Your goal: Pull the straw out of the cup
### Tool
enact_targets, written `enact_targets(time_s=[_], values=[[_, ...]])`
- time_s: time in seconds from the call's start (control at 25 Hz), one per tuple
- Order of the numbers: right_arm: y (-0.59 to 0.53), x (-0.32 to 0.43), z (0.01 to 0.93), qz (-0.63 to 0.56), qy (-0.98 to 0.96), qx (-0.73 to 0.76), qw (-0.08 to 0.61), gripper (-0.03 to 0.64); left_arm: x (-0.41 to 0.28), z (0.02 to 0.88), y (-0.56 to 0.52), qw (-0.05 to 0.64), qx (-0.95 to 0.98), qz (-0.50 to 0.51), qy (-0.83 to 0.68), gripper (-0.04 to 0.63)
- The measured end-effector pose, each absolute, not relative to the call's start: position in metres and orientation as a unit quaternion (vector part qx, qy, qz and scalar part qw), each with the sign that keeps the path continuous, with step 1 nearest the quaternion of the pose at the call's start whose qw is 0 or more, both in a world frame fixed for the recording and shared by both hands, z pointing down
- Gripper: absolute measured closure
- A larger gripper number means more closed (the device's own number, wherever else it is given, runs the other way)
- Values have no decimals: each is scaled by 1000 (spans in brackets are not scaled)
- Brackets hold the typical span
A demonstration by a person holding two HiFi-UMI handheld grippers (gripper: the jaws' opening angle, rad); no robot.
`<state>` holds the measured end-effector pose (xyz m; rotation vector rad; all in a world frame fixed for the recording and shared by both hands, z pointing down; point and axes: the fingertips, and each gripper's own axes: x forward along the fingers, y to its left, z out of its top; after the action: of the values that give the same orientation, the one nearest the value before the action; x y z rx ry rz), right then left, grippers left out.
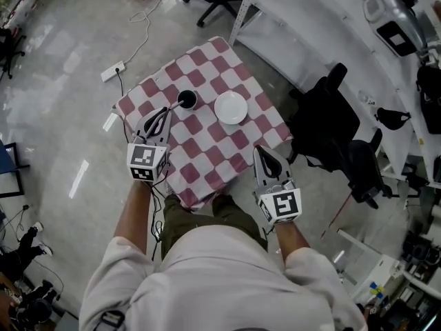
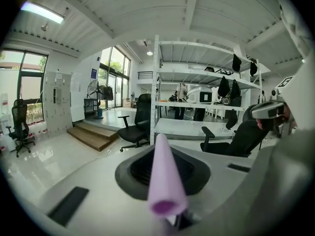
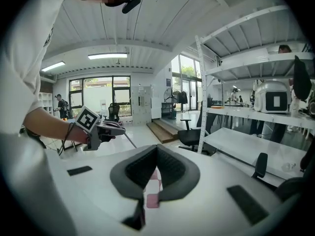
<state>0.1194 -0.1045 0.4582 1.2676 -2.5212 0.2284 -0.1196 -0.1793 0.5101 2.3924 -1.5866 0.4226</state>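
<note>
Head view: holds left gripper (image 1: 164, 113) above checkered table (image 1: 227, 67), clamped on thin straw (image 1: 176, 106) slanting toward black cup (image 1: 187, 100); cannot tell if far end clears rim. White plate (image 1: 231, 107) just beside cup. Holds right gripper (image 1: 264, 156) at table's near edge.
Left gripper view: pinches lilac straw (image 2: 166, 186) between pads, pointing ahead.
Right gripper view: shows jaw tips together, nothing between; beyond, straw (image 3: 130, 140) hanging from left gripper (image 3: 120, 129).

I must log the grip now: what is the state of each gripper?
Left gripper: closed on the straw.
Right gripper: closed, holding nothing.
</note>
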Motion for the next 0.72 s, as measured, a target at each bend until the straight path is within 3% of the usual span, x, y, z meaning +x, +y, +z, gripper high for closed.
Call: enact_targets(time_s=[0.72], values=[[-100, 75, 418, 40, -899, 418, 122, 614, -126, 406, -113, 72, 844, 98, -523, 560]])
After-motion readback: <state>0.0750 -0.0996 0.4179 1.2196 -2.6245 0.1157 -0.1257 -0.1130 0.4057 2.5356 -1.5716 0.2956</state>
